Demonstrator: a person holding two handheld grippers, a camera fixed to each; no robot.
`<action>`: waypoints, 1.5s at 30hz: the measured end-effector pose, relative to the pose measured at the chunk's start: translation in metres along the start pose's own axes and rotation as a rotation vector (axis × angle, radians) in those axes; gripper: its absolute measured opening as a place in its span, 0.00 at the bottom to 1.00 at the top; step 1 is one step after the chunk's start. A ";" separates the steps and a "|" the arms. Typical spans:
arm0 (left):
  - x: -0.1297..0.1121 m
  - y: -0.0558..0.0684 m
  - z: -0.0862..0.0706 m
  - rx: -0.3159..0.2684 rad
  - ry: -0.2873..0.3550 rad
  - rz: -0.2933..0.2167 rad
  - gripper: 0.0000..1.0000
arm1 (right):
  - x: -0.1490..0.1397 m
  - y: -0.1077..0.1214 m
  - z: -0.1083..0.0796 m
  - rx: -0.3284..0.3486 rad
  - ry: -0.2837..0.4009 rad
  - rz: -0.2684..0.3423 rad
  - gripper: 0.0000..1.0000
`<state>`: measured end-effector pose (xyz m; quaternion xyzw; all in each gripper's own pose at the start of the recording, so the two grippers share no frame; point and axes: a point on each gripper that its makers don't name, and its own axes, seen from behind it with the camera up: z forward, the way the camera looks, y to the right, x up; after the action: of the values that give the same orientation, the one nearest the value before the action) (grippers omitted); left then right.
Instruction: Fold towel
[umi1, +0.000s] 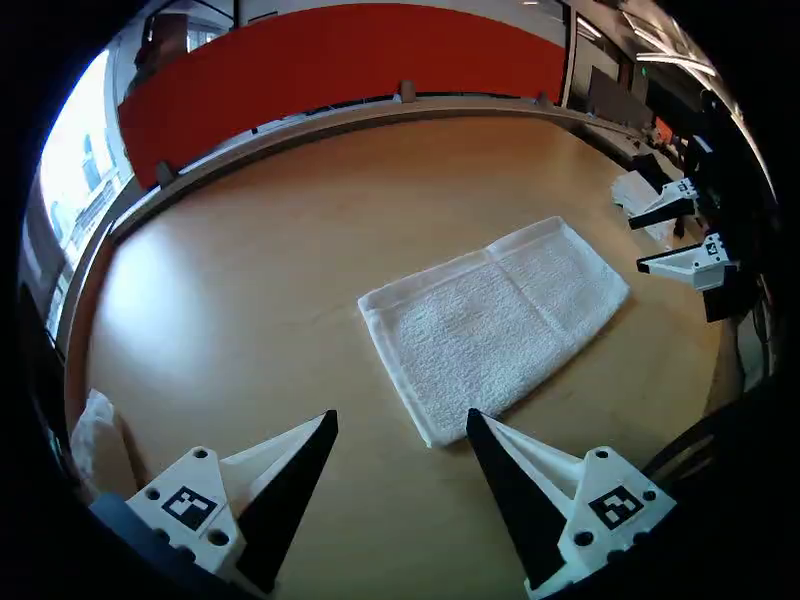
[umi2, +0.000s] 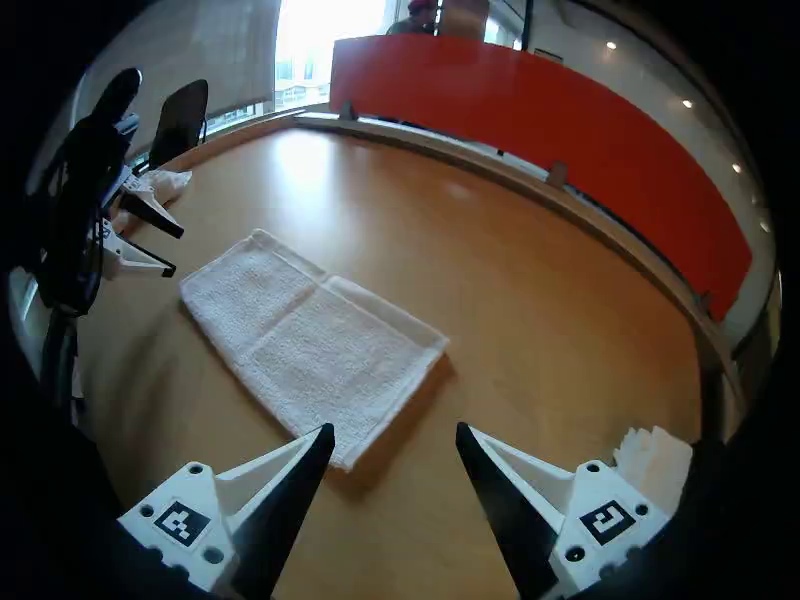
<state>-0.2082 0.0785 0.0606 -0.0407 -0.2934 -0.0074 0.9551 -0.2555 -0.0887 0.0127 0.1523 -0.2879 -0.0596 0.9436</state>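
Both grippers are seen hovering over the counter (umi1: 250, 250), nothing held. The left gripper (umi1: 402, 425) is spread wide, its jaws apart just short of the towel's near corner. The right gripper (umi2: 395, 432) is likewise open, poised off the opposite short end.

The towel (umi1: 495, 320) is laid flat and apart from either gripper, roughly mid-counter, well clear of the red partition (umi1: 340, 70).

Its long axis is run from one gripper toward the other: in the left gripper view, from the near corner up and away to the right. It is set at a slant to each camera, so a corner rather than a straight edge is presented first. A ridge is crossed partway along its length.

The step in hand is judged to be the approach for a grasp. It would be done best if the edge were pinched close to a corner, with the lower finger slid under the cloth. The lift should be kept low and carried along the long axis, so that the edges can be matched before release.
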 end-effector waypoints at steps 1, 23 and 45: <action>0.000 0.000 -0.001 0.002 0.001 -0.002 0.96 | 0.000 0.000 0.000 0.002 0.000 -0.001 0.94; -0.020 -0.012 -0.024 0.057 0.047 -0.095 0.96 | -0.007 -0.005 0.000 0.059 -0.013 -0.051 0.94; -0.036 -0.035 -0.045 0.140 0.140 -0.193 0.96 | -0.012 -0.010 0.004 0.107 -0.038 -0.103 0.94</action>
<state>-0.2145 0.0397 0.0057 0.0552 -0.2286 -0.0814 0.9685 -0.2680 -0.0965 0.0064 0.2159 -0.3004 -0.0954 0.9242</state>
